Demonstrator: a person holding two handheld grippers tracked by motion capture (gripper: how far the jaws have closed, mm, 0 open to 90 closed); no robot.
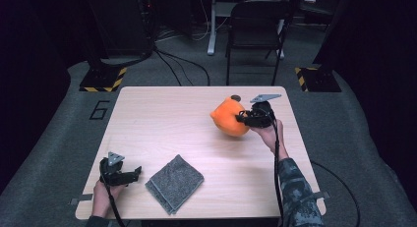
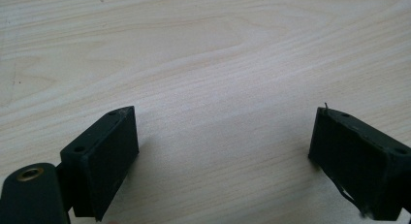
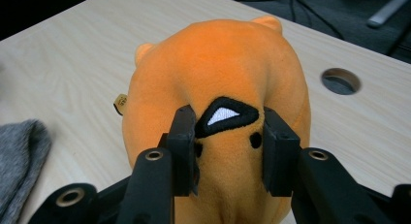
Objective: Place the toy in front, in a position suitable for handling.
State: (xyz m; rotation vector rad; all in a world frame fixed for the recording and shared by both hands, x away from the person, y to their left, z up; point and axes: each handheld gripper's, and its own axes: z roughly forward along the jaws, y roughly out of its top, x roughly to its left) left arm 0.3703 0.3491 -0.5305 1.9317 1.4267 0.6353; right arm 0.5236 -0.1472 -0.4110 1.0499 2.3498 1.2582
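Right hand-held gripper (image 3: pixel 227 151) clamped on the round orange plush toy (image 3: pixel 218 83), pinching its face beside the black embroidered patch; toy at the far right of the pale wooden tabletop (image 1: pixel 162 124); likely light, soft, squashy, best pinched deep into the stuffing; left hand-held gripper (image 2: pixel 223 161) spread apart, empty, near left beside the folded grey cloth (image 1: pixel 174 184).

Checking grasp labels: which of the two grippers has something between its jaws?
The right gripper: its jaws pinch the orange plush toy at the face. The left gripper rests near the grey cloth, jaws wide apart over bare table.
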